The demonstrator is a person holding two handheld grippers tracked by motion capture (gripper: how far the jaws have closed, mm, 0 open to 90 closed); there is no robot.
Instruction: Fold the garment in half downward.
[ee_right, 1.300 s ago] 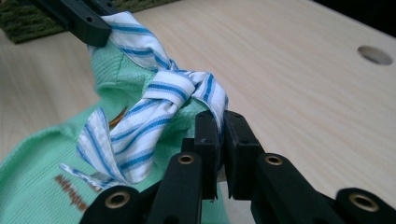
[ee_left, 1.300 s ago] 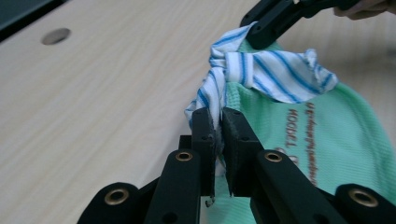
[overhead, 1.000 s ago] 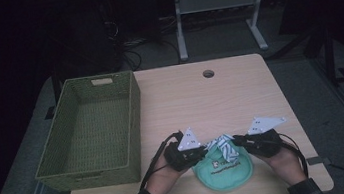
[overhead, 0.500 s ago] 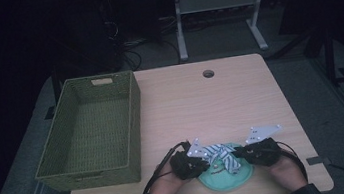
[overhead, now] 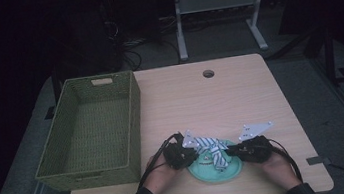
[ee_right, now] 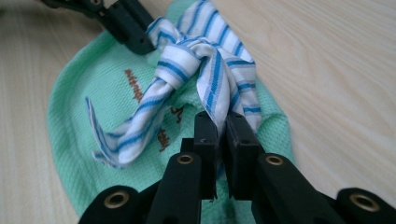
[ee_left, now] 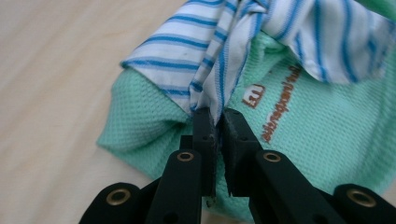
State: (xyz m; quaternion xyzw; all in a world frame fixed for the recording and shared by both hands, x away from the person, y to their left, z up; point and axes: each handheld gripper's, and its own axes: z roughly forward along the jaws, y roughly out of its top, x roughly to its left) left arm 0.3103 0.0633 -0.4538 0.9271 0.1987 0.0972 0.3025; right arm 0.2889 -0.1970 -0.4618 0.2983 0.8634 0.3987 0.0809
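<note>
Both tongs, left (ee_left: pixel 215 126) and right (ee_right: pixel 219 128), pinch the striped cloth (ee_right: pixel 205 70), knotted atop a green cloth (ee_right: pixel 93 140) at the counter's (overhead: pixel 240 93) near edge; pulling evenly apart, low, should best tighten the knot.

Your high view is dim, dark past the table (overhead: pixel 240 93) toward twelve o'clock; both gripper views are bright, blurring up close.

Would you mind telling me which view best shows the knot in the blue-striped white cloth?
The right gripper view: the knot sits centred and sharp. The left gripper view crops it at the top edge; the high view shows it tiny.
</note>
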